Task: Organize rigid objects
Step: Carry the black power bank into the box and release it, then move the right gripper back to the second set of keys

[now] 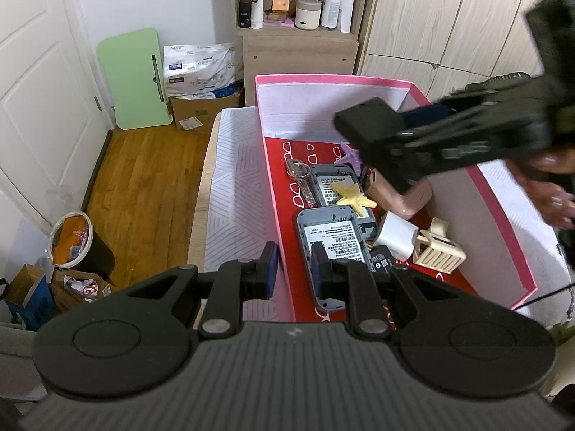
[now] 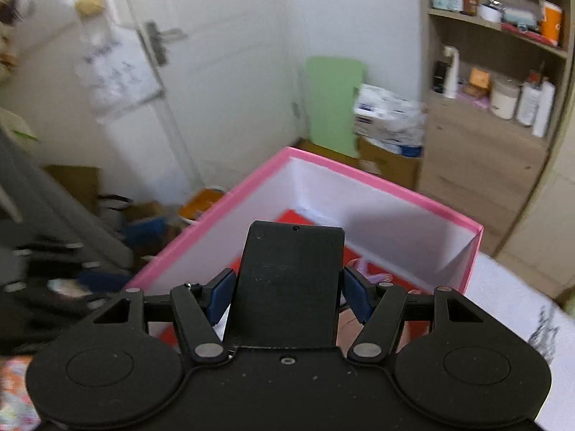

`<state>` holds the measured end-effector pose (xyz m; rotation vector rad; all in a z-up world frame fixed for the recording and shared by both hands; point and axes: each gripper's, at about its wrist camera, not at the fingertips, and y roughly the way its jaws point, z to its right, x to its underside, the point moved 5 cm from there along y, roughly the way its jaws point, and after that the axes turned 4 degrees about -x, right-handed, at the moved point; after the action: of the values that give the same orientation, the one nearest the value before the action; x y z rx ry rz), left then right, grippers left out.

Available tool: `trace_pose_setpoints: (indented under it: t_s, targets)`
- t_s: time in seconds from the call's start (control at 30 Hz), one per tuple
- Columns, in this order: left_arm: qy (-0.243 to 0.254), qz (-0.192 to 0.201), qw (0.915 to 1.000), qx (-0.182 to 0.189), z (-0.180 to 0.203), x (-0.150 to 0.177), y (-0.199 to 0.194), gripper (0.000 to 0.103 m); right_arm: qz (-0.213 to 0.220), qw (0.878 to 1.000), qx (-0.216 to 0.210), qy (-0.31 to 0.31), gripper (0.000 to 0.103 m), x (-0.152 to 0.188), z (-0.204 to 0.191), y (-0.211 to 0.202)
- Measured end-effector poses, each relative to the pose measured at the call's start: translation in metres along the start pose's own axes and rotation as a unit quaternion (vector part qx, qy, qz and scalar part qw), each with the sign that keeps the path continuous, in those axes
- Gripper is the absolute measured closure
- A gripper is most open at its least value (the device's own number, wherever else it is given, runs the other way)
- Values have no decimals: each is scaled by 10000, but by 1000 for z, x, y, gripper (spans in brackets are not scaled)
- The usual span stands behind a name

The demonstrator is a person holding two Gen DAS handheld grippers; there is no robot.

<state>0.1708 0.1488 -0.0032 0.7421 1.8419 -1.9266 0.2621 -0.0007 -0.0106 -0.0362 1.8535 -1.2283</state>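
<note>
The right tongs (image 2: 287,294) grasp a flat black device (image 2: 287,283) above the pink box (image 2: 377,183) for stowing, while the left tongs (image 1: 291,269) clench the box's near wall, steadying it.

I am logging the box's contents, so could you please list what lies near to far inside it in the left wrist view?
Near grey device with barcode label → yellow starfish → purple starfish.

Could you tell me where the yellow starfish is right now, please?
In the left wrist view the yellow starfish lies inside the pink box, on the farther of two grey devices, near the box's middle.
</note>
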Motion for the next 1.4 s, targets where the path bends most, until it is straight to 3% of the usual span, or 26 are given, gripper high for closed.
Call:
trace_pose_setpoints:
  t_s: [0.17, 0.27, 0.33, 0.47, 0.6, 0.87, 1.0, 1.27, 1.4]
  targets:
    - [29, 14, 10000, 10, 0, 0, 0, 86, -370, 9991, -196, -89, 34, -6, -6, 24]
    - [6, -2, 10000, 27, -1, 0, 0, 86, -420, 9990, 61, 164, 34, -10, 3, 38]
    - [16, 5, 10000, 30, -1, 0, 0, 86, -526, 9978, 163, 376, 34, -11, 13, 48]
    - [-21, -2, 10000, 71, -3, 0, 0, 86, -776, 9890, -234, 1237, 34, -7, 33, 56]
    - [-35, -19, 9999, 99, -5, -1, 0, 85, -496, 9830, -222, 1756, 34, -1, 41, 43]
    - [17, -7, 9999, 99, -3, 0, 0, 81, 465, 9854, -527, 1554, 34, -3, 42, -48]
    - [19, 21, 10000, 90, -1, 0, 0, 81, 772, 9837, -388, 1574, 34, 13, 58, -86]
    - [62, 140, 9998, -99, 4, 3, -2, 81, 986, 9702, 88, 2211, 37, 76, 105, -107]
    - [205, 97, 9994, -259, 6, 2, -1, 87, 869, 9652, 279, 2450, 48, 103, 127, -91]
